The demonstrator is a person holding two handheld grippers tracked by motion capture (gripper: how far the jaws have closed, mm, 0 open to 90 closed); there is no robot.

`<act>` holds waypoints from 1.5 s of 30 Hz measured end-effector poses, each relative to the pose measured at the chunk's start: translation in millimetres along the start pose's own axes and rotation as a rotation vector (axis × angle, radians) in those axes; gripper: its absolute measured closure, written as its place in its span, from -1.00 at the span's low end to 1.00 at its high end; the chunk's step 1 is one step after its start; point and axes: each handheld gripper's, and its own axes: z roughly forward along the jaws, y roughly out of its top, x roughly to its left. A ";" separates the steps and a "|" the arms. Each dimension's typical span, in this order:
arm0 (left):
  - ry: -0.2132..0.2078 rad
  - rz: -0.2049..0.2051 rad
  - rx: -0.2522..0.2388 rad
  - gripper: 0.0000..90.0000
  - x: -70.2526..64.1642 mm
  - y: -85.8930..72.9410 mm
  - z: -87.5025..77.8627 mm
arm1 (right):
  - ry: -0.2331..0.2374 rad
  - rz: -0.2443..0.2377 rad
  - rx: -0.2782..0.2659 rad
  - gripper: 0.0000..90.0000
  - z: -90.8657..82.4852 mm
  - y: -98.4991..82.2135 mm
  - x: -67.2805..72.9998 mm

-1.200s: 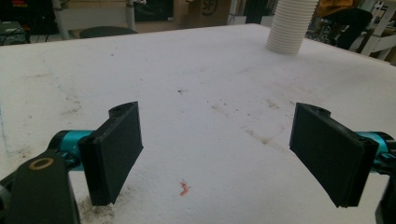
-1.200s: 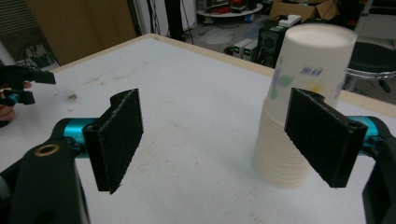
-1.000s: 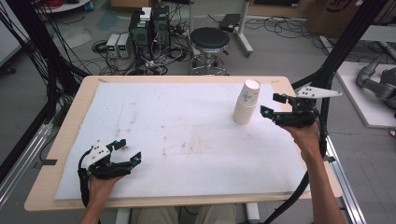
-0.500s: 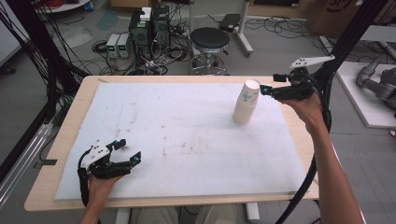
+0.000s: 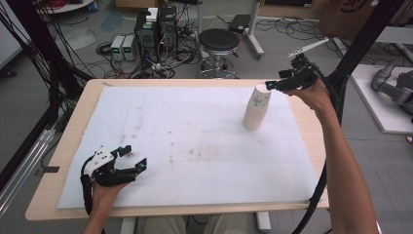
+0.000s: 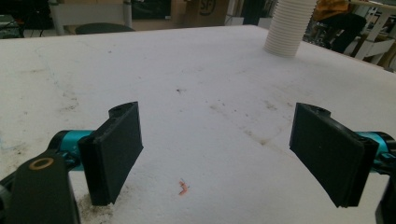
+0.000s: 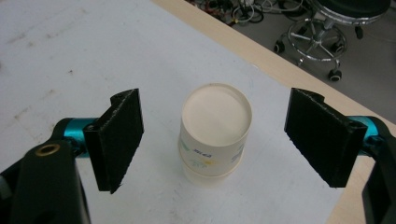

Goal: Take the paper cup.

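Observation:
A stack of white paper cups (image 5: 255,109) stands upside down on the white mat (image 5: 185,131) at the back right. My right gripper (image 5: 270,85) hovers at the stack's top, coming in from the right, and it is open. In the right gripper view, the top cup's pale round base (image 7: 215,128) lies below, between the two wide-apart jaws, and neither pad touches it. My left gripper (image 5: 137,157) rests low on the mat at the front left, open and empty. The left gripper view shows bare, stained mat between its jaws (image 6: 219,154) and the ribbed cup stack (image 6: 289,25) far off.
The mat covers most of a wooden table (image 5: 311,131). A black stool (image 5: 219,41) and computer boxes with cables (image 5: 156,29) stand on the floor behind the table. A dark frame post (image 5: 360,44) rises close behind my right hand.
My right gripper has risen and moved toward the back, from beside the cup stack to the level of its top. The left gripper has stayed put.

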 end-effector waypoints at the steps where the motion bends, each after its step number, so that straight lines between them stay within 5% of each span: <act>1: 0.000 0.000 0.000 -0.63 0.0 0.0 0.0 | 0.000 0.000 0.000 -0.55 0.0 0.0 0.0; 6: -0.002 0.001 0.005 -0.62 -0.1 0.2 0.5 | 0.007 0.000 0.096 -0.55 7.5 11.0 -4.4; 20: -0.001 0.004 0.005 -0.63 -0.5 0.1 0.3 | 0.015 -0.012 0.228 -0.55 31.4 23.8 -4.2; 39: 0.001 0.002 0.005 -0.63 0.0 0.3 0.3 | 0.022 -0.031 0.337 -0.54 54.1 23.6 -6.2; 45: 0.000 -0.001 0.008 -0.62 0.2 0.3 0.7 | 0.015 -0.049 0.357 -0.19 56.1 24.9 -5.6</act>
